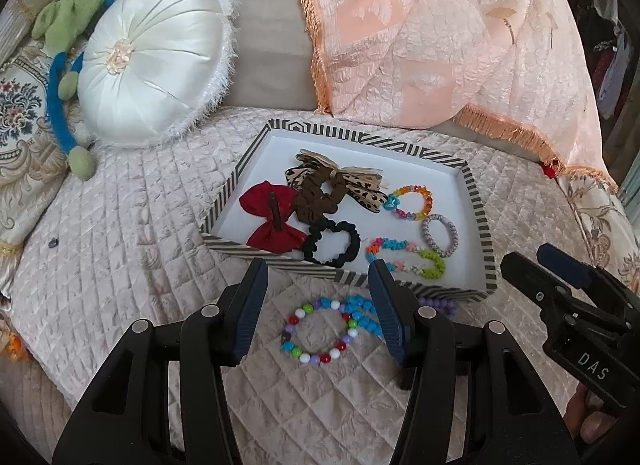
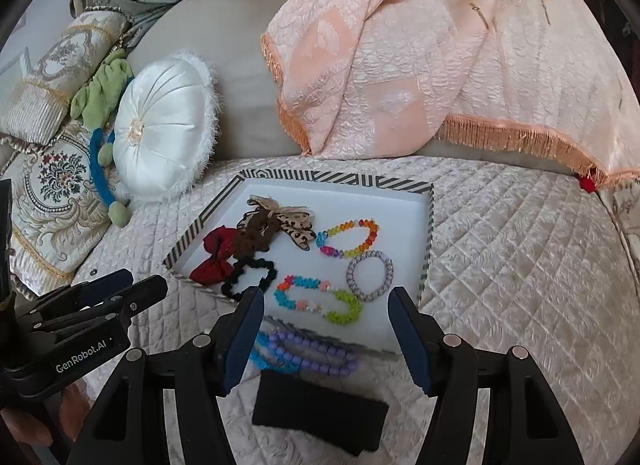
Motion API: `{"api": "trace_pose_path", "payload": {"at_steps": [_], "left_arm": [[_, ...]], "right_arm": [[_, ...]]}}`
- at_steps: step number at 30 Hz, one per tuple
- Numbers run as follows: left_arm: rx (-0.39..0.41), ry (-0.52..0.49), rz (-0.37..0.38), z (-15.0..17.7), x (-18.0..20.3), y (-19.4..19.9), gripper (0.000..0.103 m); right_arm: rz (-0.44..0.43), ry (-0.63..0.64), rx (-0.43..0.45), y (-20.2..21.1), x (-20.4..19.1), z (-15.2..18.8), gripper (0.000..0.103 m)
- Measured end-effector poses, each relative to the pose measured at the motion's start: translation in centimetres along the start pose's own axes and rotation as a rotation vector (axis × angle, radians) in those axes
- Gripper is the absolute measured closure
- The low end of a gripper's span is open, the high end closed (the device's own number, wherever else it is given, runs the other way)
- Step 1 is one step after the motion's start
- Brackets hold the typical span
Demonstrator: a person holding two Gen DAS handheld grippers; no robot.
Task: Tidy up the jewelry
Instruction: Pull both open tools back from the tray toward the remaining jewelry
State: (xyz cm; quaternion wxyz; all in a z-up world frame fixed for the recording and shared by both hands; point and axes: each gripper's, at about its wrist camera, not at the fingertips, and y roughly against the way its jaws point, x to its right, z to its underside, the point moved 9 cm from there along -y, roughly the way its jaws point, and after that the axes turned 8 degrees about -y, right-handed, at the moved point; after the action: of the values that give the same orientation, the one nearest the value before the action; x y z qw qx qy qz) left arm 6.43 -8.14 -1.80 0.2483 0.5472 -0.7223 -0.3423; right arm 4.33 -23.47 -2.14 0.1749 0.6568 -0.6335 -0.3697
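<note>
**A:** Both tongs were empty at that point. The left gripper [image 1: 318,285] had its jaws spread wide with nothing between them, hanging over the bedspread [image 1: 120,265] just short of the tray's near edge. The right gripper [image 2: 326,313] was open too and held nothing, poised over the tray's near edge.

**B:** So how much was sorted?

**A:** Most of it, I'd say. Inside the striped tray [image 1: 476,193] there were already a red bow [image 1: 272,217], a brown scrunchie [image 1: 316,197] with a leopard ribbon, and a black scrunchie [image 1: 332,243] lying on the near rim. Toward the right wall sat a rainbow bead bracelet [image 1: 408,201], a grey braided band [image 1: 440,235] and a chunky flower-bead bracelet [image 1: 408,261] near the near edge.

**B:** What was left?

**A:** On the bedspread, just outside the tray's near edge: a multicolour bead bracelet [image 1: 320,333], a turquoise bead bracelet [image 1: 360,309] touching it, and a purple bead bracelet [image 2: 316,349] tucked against the rim. There was also a black cloth piece [image 2: 320,413] closer in, couldn't tell what it was. My guess is three or four pieces to go.
</note>
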Motion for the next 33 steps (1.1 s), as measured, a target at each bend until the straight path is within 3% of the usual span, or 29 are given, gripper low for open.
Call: {"api": "trace_pose_path", "payload": {"at_steps": [33], "left_arm": [[0.080,0.004,-0.030,2.5,0.2,6.8,0.051]], "right_arm": [[0.013,0.082,0.059,6.9,-3.4,3.8,0.030]]}}
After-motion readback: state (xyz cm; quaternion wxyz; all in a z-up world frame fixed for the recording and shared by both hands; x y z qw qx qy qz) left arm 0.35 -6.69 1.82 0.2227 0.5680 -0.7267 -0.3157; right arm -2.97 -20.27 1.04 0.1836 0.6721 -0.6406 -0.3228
